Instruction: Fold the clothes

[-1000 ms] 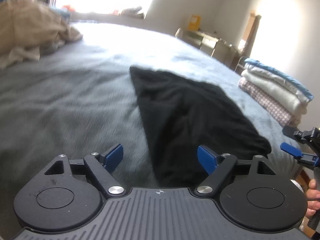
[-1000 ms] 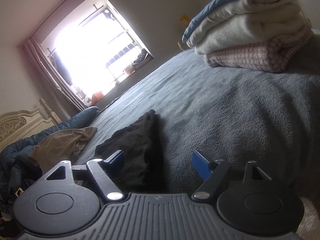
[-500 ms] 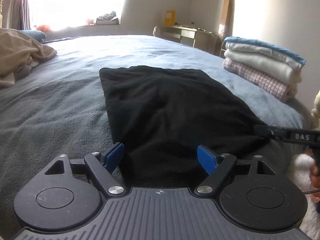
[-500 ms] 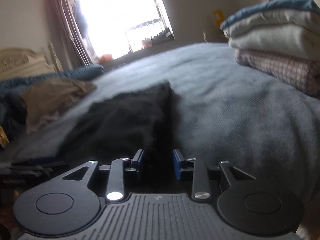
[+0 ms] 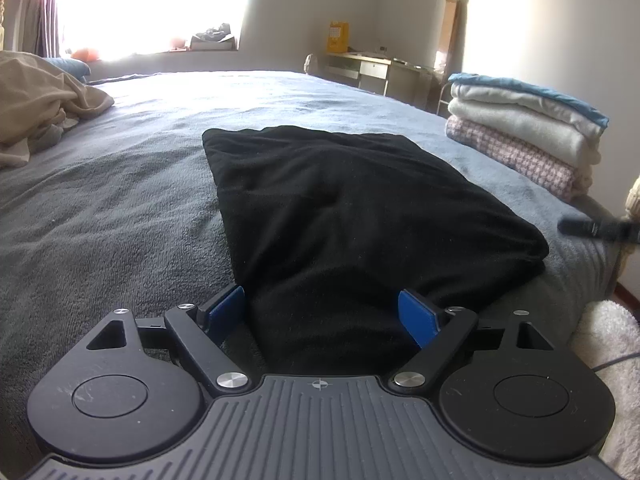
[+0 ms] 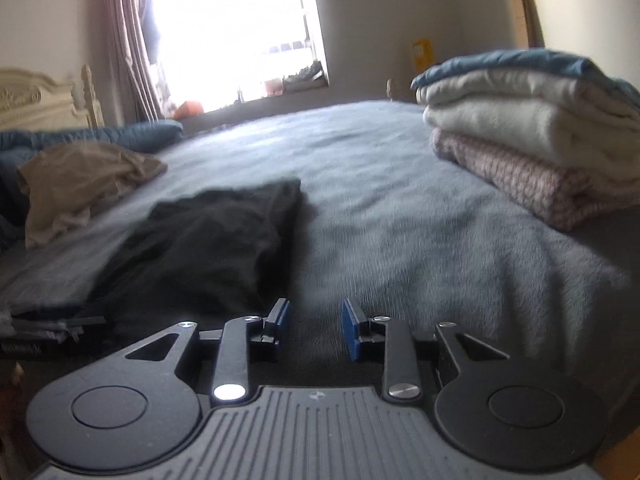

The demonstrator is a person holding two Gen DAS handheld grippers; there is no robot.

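Two grippers work a black garment (image 5: pixel 360 208) lying flat on the grey bed (image 5: pixel 112 208): the left gripper (image 5: pixel 320 312) straddles its near edge, jaws wide and unclenched; the right gripper (image 6: pixel 314 324), jaws having just narrowed, shows no cloth pinched

No readable text, brand or nr. in either view. Yellow box (image 5: pixel 337 36) on the desk (image 5: pixel 360 65) by the far wall has a label, too small to read. Left edge of the right wrist view: blurred lettering on a dark bar (image 6: pixel 24 349), can't make it out.
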